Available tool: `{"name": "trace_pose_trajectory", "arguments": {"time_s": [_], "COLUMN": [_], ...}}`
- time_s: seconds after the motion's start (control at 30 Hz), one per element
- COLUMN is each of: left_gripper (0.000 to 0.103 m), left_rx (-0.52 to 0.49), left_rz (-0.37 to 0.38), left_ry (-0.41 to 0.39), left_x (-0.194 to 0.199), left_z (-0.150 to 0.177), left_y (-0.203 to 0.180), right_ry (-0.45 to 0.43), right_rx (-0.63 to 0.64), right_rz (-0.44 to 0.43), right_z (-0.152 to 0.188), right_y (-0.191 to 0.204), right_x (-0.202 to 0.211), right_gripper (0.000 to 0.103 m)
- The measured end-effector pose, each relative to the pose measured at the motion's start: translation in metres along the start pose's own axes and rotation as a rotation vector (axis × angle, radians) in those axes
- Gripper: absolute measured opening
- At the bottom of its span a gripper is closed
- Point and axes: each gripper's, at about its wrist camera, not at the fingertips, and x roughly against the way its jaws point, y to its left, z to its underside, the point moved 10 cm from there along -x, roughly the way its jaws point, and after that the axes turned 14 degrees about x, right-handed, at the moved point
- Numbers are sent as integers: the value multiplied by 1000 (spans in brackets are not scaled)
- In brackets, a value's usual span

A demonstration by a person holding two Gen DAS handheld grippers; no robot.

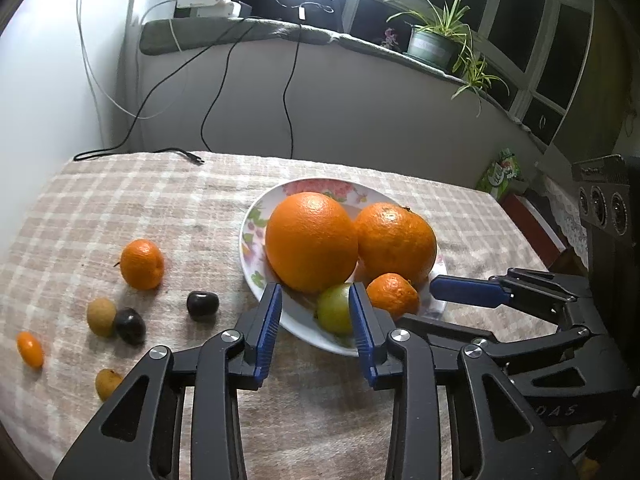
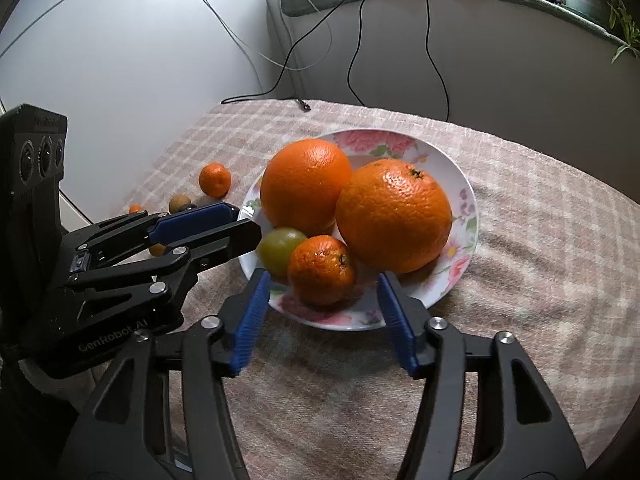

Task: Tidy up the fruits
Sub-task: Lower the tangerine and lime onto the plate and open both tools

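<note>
A flowered plate (image 1: 256, 216) (image 2: 460, 184) holds two big oranges (image 1: 311, 242) (image 1: 396, 240), a small mandarin (image 1: 392, 294) (image 2: 322, 270) and a green fruit (image 1: 334, 312) (image 2: 280, 250). My left gripper (image 1: 314, 292) is open over the plate's near rim. The green fruit sits close to its right pad with a gap on the other side. My right gripper (image 2: 324, 278) is open around the small mandarin, and its pads stand clear of it. On the cloth left of the plate lie a mandarin (image 1: 142, 264), two dark fruits (image 1: 203, 306), a tan fruit (image 1: 101, 317), a kumquat (image 1: 30, 349) and a yellowish fruit (image 1: 108, 384).
A checked cloth (image 1: 160, 200) covers the table. A black cable end (image 1: 192, 157) lies at its far edge below the wall. A potted plant (image 1: 432, 44) stands on the window sill. A green box (image 1: 500, 172) sits past the table's right end.
</note>
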Motion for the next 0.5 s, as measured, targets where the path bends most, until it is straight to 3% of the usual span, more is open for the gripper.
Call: {"name": "trace_pose_trajectory", "arguments": {"time_s": [0.5], "left_gripper": [33], "left_rx": [18], "left_rz": [0], "left_ry": [-9], "left_x": [8], "left_z": [0], "left_y": [8], "right_ry": [-13], "right_rx": [-6], "right_rz": [2], "right_z": [-1], "right_y": [2], "right_x": [10], "right_gripper": [59]}}
